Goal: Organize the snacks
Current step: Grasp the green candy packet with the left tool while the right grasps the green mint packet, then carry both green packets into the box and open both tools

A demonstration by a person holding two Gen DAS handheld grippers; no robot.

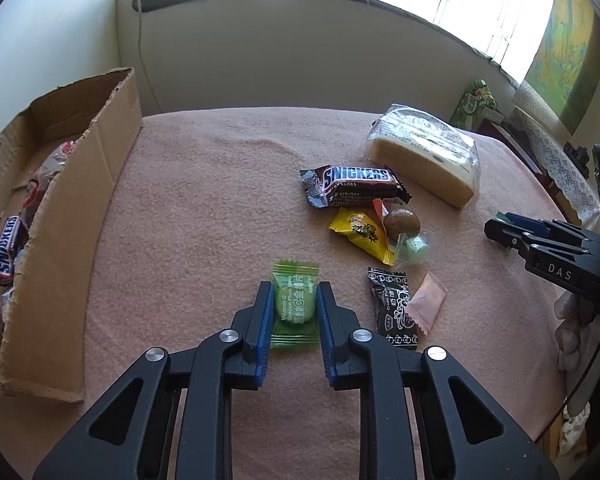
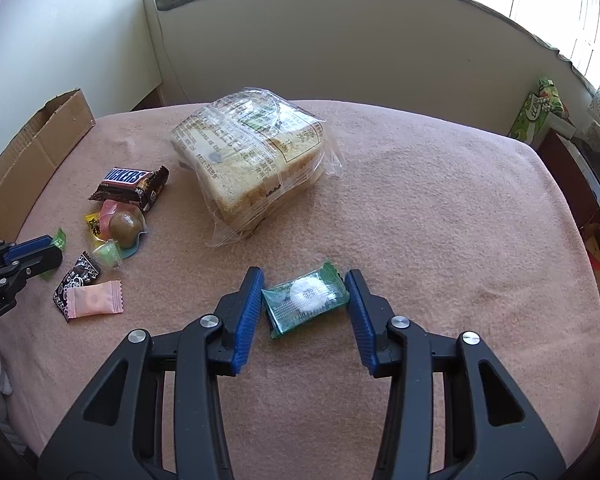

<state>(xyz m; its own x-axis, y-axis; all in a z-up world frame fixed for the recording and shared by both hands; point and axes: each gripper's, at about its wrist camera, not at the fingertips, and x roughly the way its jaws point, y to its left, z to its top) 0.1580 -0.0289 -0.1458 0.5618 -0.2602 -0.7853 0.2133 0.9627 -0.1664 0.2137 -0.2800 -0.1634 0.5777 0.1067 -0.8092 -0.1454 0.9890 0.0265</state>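
My left gripper [image 1: 294, 294] is shut on a light green plum candy [image 1: 294, 304] that lies on the pink tablecloth [image 1: 200, 220]; the blue pads touch both its sides. It also shows at the left of the right wrist view [image 2: 40, 250]. My right gripper [image 2: 305, 285] is open, its pads either side of a dark green wrapped candy [image 2: 306, 298] on the cloth, with a gap on the right side. It also shows at the right edge of the left wrist view [image 1: 500, 232]. A cardboard box [image 1: 72, 216] at the left holds Snickers bars [image 1: 6, 250].
A Snickers bar [image 1: 354, 186], a bagged bread loaf [image 2: 252, 160], a yellow candy [image 1: 362, 236], a brown ball sweet [image 1: 401, 222], a pale green jelly cup [image 1: 416, 246], a black candy [image 1: 392, 308] and a pink candy [image 1: 426, 300] lie mid-table. A green carton [image 2: 538, 110] stands beyond the right edge.
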